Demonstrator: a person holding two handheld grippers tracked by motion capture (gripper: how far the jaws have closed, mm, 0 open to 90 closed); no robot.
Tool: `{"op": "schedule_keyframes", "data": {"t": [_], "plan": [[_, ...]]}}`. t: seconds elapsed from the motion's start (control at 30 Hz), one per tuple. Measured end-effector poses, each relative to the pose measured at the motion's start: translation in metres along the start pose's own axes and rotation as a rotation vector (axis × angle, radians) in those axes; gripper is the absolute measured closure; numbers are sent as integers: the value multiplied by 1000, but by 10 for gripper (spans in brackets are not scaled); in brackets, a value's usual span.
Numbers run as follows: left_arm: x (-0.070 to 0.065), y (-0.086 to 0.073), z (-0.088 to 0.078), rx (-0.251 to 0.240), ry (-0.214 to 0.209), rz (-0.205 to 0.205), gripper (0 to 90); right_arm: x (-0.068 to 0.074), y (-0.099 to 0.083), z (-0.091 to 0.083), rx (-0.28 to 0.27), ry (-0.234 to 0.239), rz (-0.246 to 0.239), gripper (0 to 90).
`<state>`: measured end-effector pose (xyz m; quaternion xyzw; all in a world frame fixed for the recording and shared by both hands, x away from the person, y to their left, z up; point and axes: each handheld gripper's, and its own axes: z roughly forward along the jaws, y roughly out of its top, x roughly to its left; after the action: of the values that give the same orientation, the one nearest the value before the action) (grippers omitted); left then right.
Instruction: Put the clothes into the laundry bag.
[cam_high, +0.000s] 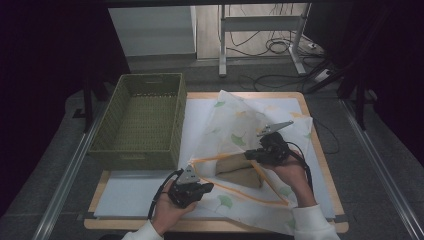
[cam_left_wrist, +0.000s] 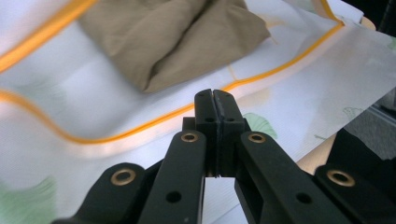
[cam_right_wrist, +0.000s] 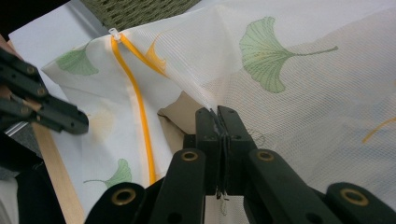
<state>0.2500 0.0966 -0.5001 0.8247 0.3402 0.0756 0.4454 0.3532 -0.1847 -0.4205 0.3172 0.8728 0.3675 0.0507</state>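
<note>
A white mesh bag (cam_high: 235, 125) printed with green leaves lies on the table, and an orange zipper (cam_high: 235, 192) runs round its opening. A folded tan cloth (cam_high: 240, 170) sits inside the mouth. My right gripper (cam_high: 248, 156) is shut on the bag's upper layer (cam_right_wrist: 303, 93) and holds it up off the cloth (cam_right_wrist: 180, 109); the mesh is pinched at the tips (cam_right_wrist: 217, 113). My left gripper (cam_high: 207, 186) hovers at the bag's near left corner, shut, with nothing between its jaws (cam_left_wrist: 215, 95). Beyond them lie the zipper (cam_left_wrist: 154, 119) and the tan cloth (cam_left_wrist: 187, 37). The white zipper pull (cam_right_wrist: 115, 33) is at the bag's corner.
An empty green woven basket (cam_high: 135, 155) stands at the table's left. A white sheet (cam_high: 135, 195) covers the wooden tabletop. Desk legs and cables lie on the floor behind the table. Dark drapes flank both sides.
</note>
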Motion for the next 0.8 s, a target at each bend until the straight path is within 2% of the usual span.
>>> {"op": "schedule_keyframes", "data": {"t": [0.57, 0.8], "plan": [[9, -9, -4, 10, 5, -14, 900, 8, -7, 16, 45, 36, 1, 862], [13, -10, -8, 7, 14, -25, 900, 14, -15, 28, 73, 83, 0, 861]]}}
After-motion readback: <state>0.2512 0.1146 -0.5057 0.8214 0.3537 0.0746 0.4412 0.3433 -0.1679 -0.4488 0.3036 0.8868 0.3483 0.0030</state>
